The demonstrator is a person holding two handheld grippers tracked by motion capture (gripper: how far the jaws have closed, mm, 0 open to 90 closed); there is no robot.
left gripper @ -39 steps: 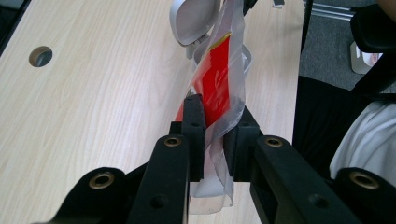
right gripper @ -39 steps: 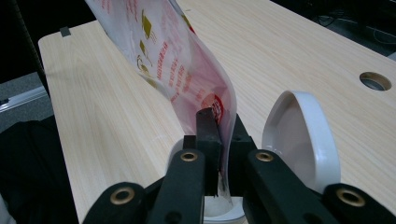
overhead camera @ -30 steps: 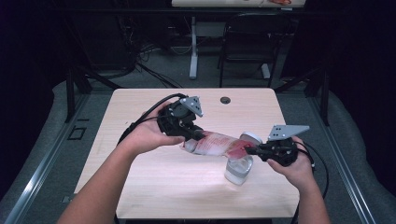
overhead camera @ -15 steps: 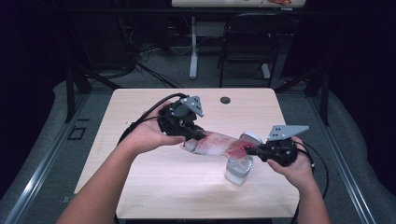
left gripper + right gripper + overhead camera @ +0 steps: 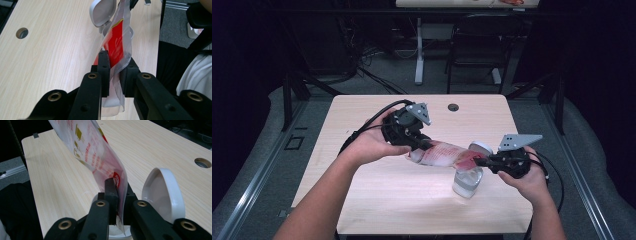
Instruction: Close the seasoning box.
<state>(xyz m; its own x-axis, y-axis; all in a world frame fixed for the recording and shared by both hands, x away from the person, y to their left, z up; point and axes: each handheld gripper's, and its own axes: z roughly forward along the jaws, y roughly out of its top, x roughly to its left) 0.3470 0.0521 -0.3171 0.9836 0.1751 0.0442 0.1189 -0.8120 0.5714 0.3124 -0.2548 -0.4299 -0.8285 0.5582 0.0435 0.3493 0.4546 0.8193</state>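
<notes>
1. I count two grippers, one plastic packet, one small container with a hinged lid, and one round hole in the table.
2. Nearest me, my right gripper sits low at the right side of the table, my hand wrapped round its body, pointing left. Its jaws are pinched tight on one end of the packet.
3. Directly under that end stands the container, its white lid flipped up and standing open just beside my right jaws.
4. The packet, clear with red print, hangs in the air between both grippers, above the middle of the table.
5. Farther off, my left gripper points right and slightly down, its jaws clamped on the packet's other end.
6. Farthest, the hole lies near the back edge.
</notes>
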